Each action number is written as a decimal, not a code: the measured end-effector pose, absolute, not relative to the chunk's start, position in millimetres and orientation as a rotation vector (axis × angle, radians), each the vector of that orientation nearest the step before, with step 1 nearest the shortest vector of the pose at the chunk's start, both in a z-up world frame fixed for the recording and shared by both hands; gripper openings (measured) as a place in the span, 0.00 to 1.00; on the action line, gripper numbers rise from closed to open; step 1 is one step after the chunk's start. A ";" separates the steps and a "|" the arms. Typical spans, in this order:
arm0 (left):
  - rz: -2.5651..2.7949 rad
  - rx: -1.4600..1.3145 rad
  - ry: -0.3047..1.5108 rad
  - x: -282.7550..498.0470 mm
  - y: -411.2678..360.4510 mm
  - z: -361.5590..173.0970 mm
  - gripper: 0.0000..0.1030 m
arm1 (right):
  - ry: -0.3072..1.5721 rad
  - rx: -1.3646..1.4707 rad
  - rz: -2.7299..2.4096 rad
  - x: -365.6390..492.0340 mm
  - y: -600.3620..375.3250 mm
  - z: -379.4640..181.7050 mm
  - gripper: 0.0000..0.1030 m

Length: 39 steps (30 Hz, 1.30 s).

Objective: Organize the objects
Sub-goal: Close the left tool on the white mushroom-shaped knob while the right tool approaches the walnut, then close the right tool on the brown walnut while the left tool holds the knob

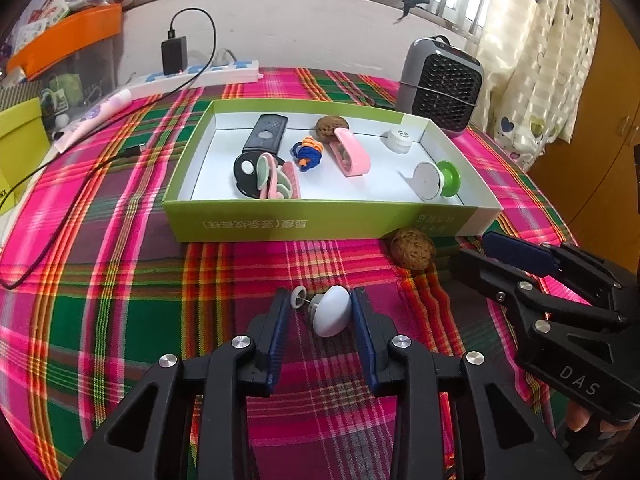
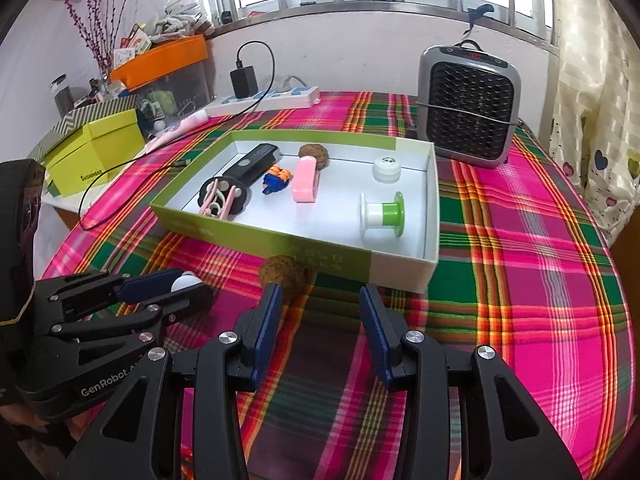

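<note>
The left gripper [image 1: 322, 312], low in the frame's centre, pinches a white knob [image 1: 332, 315]; the right gripper [image 2: 320, 300] stands spread, empty, its left finger beside a walnut [image 2: 282, 274].

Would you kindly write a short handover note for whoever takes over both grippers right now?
Left gripper: jaws around the white dome-shaped spool on the plaid tablecloth, the right pad touching it; grip not confirmed.
Right gripper: open, empty, just short of the brown walnut lying against the front wall of the green cardboard box.
Done: black remote, second walnut, pink clip, blue-orange cord, white cap and green-white spool already in the box.
Left: white spool and outside walnut go into the box.
</note>
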<state>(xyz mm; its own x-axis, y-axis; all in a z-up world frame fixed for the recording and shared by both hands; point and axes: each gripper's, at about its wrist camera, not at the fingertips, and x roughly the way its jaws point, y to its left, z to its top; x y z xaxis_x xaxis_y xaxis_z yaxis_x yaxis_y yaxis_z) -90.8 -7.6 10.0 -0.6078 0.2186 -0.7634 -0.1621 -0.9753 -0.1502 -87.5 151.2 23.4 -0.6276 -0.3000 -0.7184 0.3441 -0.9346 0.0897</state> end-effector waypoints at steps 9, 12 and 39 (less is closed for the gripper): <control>2.648 -1.263 -0.140 -87.7 -26.0 9.7 0.28 | 0.097 1.123 -2.511 -92.1 136.2 19.0 0.41; 2.648 -1.261 -0.138 -87.4 -28.0 9.6 0.28 | 0.099 1.131 -2.501 -95.2 132.2 17.5 0.41; 2.641 -1.249 -0.159 -87.0 -31.1 9.9 0.28 | 0.125 1.199 -2.492 -111.5 120.7 6.3 0.41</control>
